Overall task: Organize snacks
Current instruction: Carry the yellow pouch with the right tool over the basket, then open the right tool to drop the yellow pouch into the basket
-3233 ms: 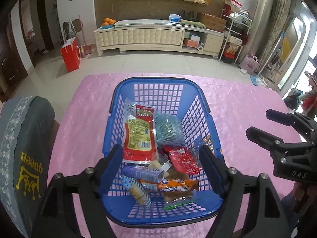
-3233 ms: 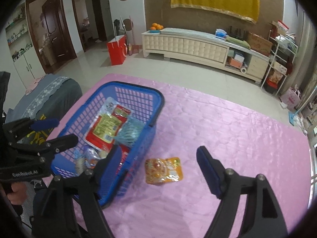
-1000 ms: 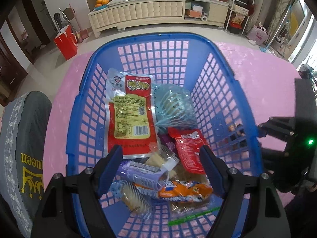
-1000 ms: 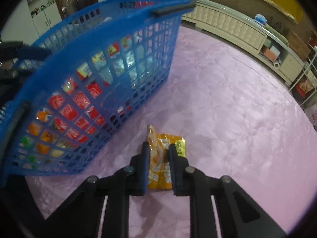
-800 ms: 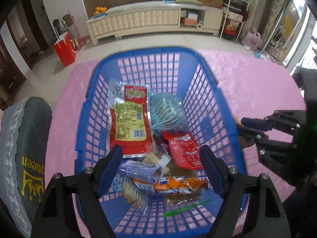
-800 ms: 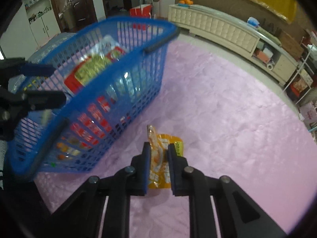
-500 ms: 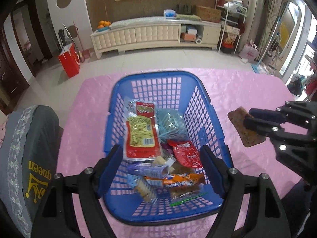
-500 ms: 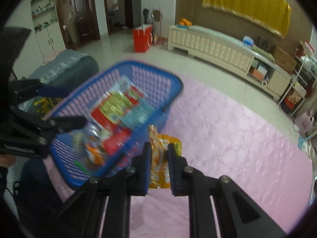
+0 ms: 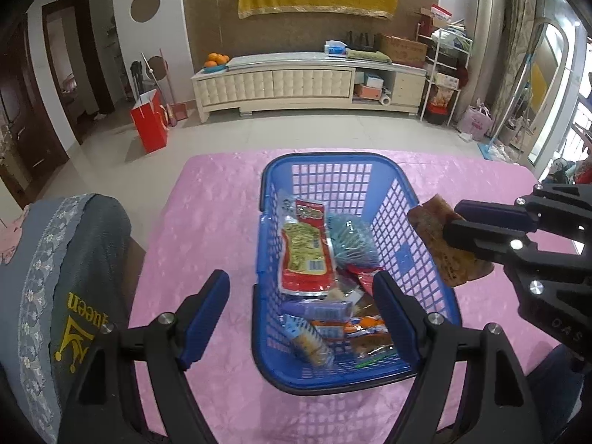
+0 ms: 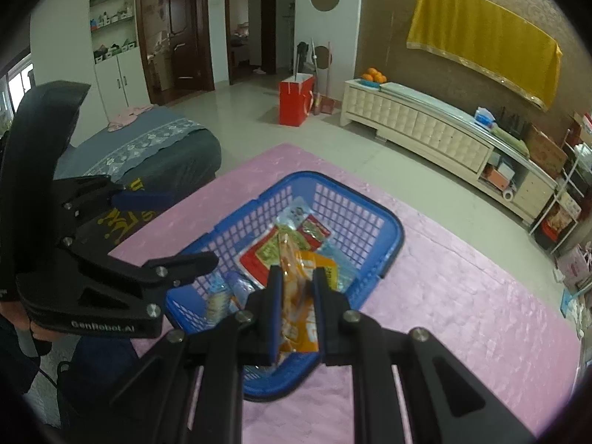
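A pink tablecloth (image 9: 207, 199) covered the table, and a blue basket (image 9: 325, 159) stood on it near the middle, its mesh walls upright. A grey chair cover (image 9: 66, 259) with yellow lettering sat just beside the table's left edge.

Inside the basket lay several packets: a large red and yellow pack (image 9: 305, 248) flat along the left side, a pale blue bag (image 9: 349, 240) touching it on the right, and smaller wrapped snacks (image 9: 325, 314) heaped at the near end.

The left gripper (image 9: 299, 292) hung above the near end of the basket with its jaws set wide apart, one finger over the cloth to the left and the other over the basket interior. It held nothing and touched nothing.

The right gripper (image 10: 296, 296) was raised above the basket's near right rim, its jaws drawn together and clamped on an orange snack packet (image 10: 299, 288). The packet stood on edge between the blue pads (image 10: 275, 307), clear of the cloth and of the basket, with its upper part projecting forward beyond the fingertips.
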